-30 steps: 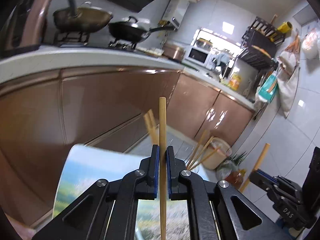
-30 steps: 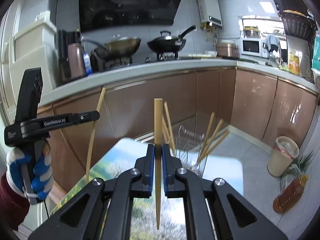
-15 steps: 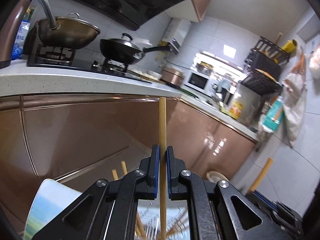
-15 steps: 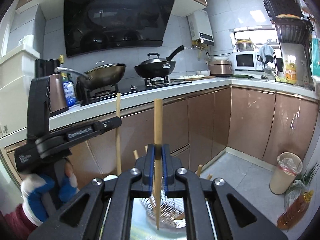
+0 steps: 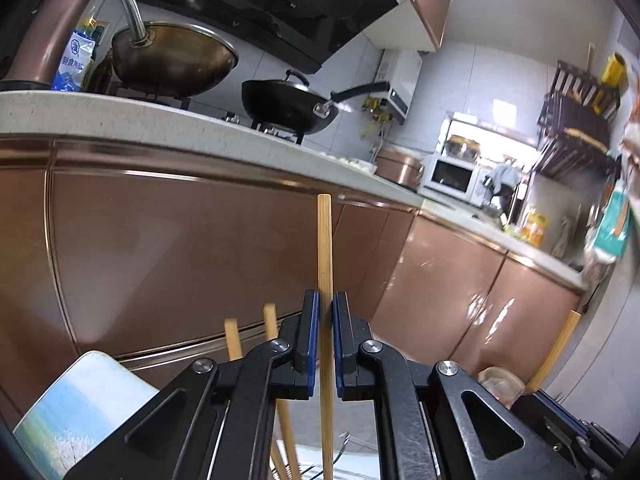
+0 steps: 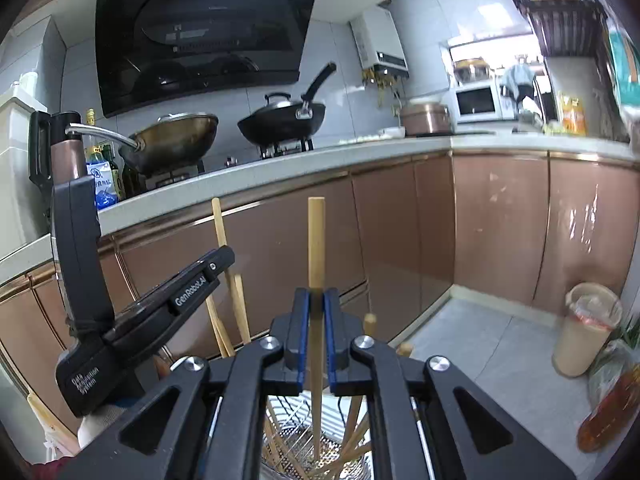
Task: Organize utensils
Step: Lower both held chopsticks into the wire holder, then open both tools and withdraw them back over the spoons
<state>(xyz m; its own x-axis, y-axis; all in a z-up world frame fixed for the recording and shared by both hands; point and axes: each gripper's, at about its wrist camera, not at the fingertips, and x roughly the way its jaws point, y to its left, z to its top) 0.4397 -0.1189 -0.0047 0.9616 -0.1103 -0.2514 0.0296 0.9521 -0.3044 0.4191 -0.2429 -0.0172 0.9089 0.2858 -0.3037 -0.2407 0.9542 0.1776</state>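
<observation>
My left gripper is shut on an upright wooden chopstick, whose lower end runs down between the arms. My right gripper is shut on a second upright chopstick; its tip hangs over a wire utensil basket that holds several chopsticks. In the right wrist view the left gripper stands at the left with its chopstick. In the left wrist view the right gripper's body shows at the lower right beside its chopstick, and two basket chopsticks rise at the lower left.
A table with a landscape print lies under the grippers. Copper cabinet fronts carry a white counter with a brass wok and a black wok. A bin and an oil bottle stand on the floor.
Both grippers have sunk and come closer to the cabinets, each still holding its chopstick. The basket, earlier ahead on the table, now sits right below the right gripper's chopstick.
</observation>
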